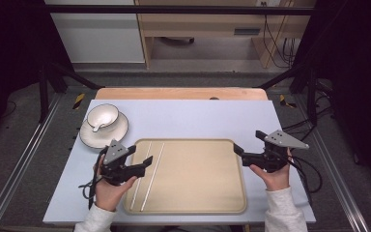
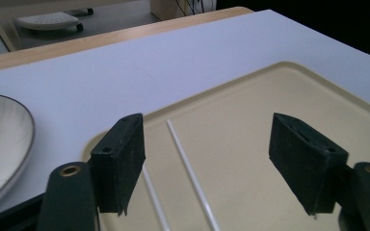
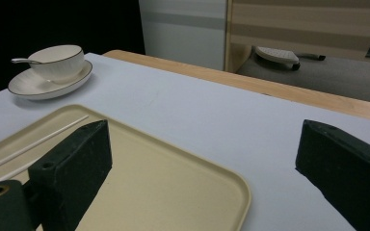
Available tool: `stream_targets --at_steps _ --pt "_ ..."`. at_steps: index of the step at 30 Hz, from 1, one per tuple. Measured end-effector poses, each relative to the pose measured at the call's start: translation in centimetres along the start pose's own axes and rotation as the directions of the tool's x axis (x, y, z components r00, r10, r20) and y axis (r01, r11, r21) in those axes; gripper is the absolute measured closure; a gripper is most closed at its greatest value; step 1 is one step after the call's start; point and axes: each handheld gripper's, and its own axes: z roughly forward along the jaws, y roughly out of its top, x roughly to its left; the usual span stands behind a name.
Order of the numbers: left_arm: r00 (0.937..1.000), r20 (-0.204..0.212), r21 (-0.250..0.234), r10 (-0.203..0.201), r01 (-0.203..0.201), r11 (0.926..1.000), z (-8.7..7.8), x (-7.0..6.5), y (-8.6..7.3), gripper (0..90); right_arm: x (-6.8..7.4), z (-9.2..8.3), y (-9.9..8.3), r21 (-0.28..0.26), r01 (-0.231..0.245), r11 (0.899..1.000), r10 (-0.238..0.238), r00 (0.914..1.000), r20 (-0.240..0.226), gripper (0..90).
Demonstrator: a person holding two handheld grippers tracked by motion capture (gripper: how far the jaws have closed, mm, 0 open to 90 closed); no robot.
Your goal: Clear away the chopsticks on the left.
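Two white chopsticks (image 1: 153,175) lie side by side, lengthwise, on the left part of a beige tray (image 1: 198,174). My left gripper (image 1: 142,154) hovers over the tray's left edge above the chopsticks. Its jaws stand wide open with nothing between them. In the left gripper view, the gripper (image 2: 206,130) looks down on one chopstick (image 2: 192,173), with the other one (image 2: 154,197) beside the left jaw. My right gripper (image 1: 247,140) is held at the tray's right edge, open and holding nothing. From the right gripper view, the gripper (image 3: 204,144) faces across the tray (image 3: 173,183).
A white bowl (image 1: 102,116) with a spoon (image 1: 96,126) in it sits on a saucer (image 1: 104,135) at the table's back left; the bowl (image 3: 58,60) also appears far left in the right gripper view. The saucer's rim (image 2: 5,144) is close to the left jaw.
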Motion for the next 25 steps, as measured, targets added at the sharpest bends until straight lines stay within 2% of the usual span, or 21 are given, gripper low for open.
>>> stream_targets --at_steps 2,10,13,17,21,25 --pt "0.9999 -0.014 0.002 0.002 -0.002 1.0000 -0.7 0.9 -0.4 23.4 -0.1 -0.1 0.0 -0.001 0.007 1.000 -0.007 1.0000 0.002 5.5" --pt "0.9987 -0.018 -0.038 -0.049 0.048 0.9981 -2.8 3.7 -2.2 15.6 -0.3 -0.4 0.1 -0.005 0.001 1.000 -0.001 0.9998 0.019 4.9" --pt "0.9985 -0.016 -0.049 -0.052 0.051 0.9975 -3.0 4.2 -2.5 14.7 -0.3 -0.4 0.1 -0.004 0.005 1.000 -0.005 0.9998 0.020 4.8" --pt "0.9987 -0.034 -0.028 -0.038 0.037 0.9989 -2.9 4.8 -2.9 14.0 -0.2 -0.3 0.0 0.001 0.006 1.000 -0.006 0.9998 0.019 4.6" --pt "0.9979 -0.042 -0.043 -0.049 0.047 0.9979 -3.2 5.2 -3.2 13.9 -0.2 -0.1 -0.1 0.014 0.012 1.000 -0.012 0.9998 0.018 4.6" --pt "0.9980 -0.053 -0.045 -0.036 0.033 0.9984 -3.3 5.5 -3.3 14.0 -0.2 0.0 -0.2 0.017 0.012 1.000 -0.012 0.9998 0.018 4.7"
